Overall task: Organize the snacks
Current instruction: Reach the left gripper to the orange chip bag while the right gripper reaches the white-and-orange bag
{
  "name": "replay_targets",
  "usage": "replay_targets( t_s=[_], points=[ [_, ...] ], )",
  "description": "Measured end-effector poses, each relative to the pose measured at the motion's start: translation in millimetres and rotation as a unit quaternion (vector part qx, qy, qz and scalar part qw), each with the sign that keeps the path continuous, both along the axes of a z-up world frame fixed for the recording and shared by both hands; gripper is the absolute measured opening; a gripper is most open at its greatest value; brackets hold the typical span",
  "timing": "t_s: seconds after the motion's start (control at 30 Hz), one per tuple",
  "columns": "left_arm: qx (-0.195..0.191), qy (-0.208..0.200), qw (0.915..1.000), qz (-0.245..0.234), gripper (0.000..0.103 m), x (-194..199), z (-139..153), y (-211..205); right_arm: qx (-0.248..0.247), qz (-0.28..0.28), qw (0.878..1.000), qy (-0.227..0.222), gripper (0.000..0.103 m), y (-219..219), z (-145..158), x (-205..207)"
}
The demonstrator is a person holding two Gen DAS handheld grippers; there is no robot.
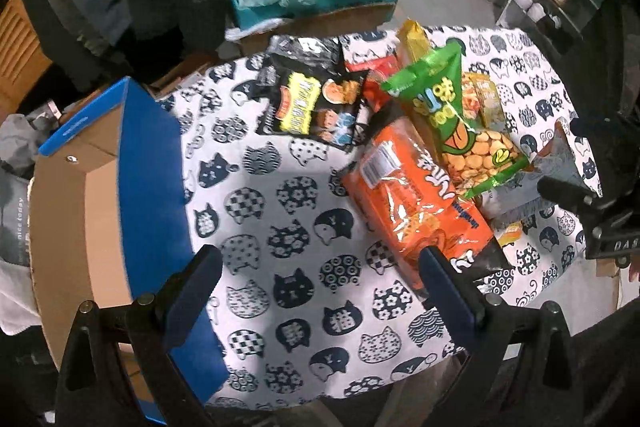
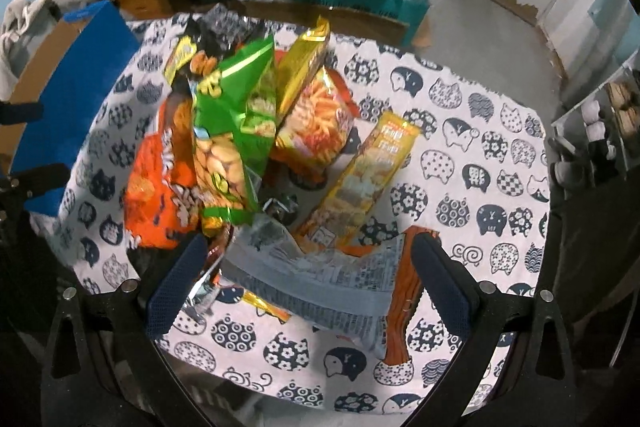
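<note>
Left wrist view: the left gripper (image 1: 318,267) hangs spread and empty over the cat-print bench (image 1: 280,227). One blue box (image 1: 148,167) sits at left; the snack pile at upper right shows one black bag (image 1: 312,103), one green bag (image 1: 460,119) and one orange bag (image 1: 416,199).

Right wrist view: the right gripper (image 2: 310,267) is spread around one silver bag (image 2: 320,287), not pinching it. A yellow stick pack (image 2: 360,183) lies beyond. The lower packs in the pile are hidden, and the clutter behind is blurred.

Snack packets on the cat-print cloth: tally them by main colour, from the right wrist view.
Orange packets: 1
Green packets: 1
Black packets: 1
Gold packets: 1
Yellow stick packs: 1
Silver-backed packets: 1
Total: 6; others may lie hidden.
</note>
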State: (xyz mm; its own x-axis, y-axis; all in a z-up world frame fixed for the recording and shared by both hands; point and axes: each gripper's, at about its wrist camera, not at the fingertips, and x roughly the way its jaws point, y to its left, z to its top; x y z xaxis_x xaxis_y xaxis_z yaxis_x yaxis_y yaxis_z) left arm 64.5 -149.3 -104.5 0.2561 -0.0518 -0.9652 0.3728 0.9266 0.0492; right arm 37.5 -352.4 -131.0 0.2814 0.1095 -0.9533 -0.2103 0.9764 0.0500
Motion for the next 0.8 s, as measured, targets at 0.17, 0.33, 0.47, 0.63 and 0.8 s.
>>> replay_targets(
  t_s=[0.17, 0.33, 0.47, 0.63, 0.8],
  points=[
    [0.005, 0.013, 0.9999, -0.002, 0.100, -2, -14, -14, -0.013, 0.014, 1.000, 0.024, 0.100, 1, -15, -11],
    [0.011, 0.017, 0.9998, -0.004, 0.100, -6, -22, -22, -0.027, 0.021, 0.999, 0.041, 0.100, -4, -30, -24],
    [0.013, 0.028, 0.9995, -0.003, 0.100, -7, -28, -30, -0.042, 0.023, 0.997, 0.052, 0.098, -7, -42, -30],
    [0.001, 0.036, 0.9993, 0.003, 0.100, -6, -30, -37, -0.043, 0.010, 0.997, 0.058, 0.068, -15, -54, -30],
    [-0.003, 0.037, 0.9993, 0.007, 0.100, -2, -31, -47, -0.033, -0.002, 0.998, 0.048, 0.051, -20, -58, -29]
  ],
)
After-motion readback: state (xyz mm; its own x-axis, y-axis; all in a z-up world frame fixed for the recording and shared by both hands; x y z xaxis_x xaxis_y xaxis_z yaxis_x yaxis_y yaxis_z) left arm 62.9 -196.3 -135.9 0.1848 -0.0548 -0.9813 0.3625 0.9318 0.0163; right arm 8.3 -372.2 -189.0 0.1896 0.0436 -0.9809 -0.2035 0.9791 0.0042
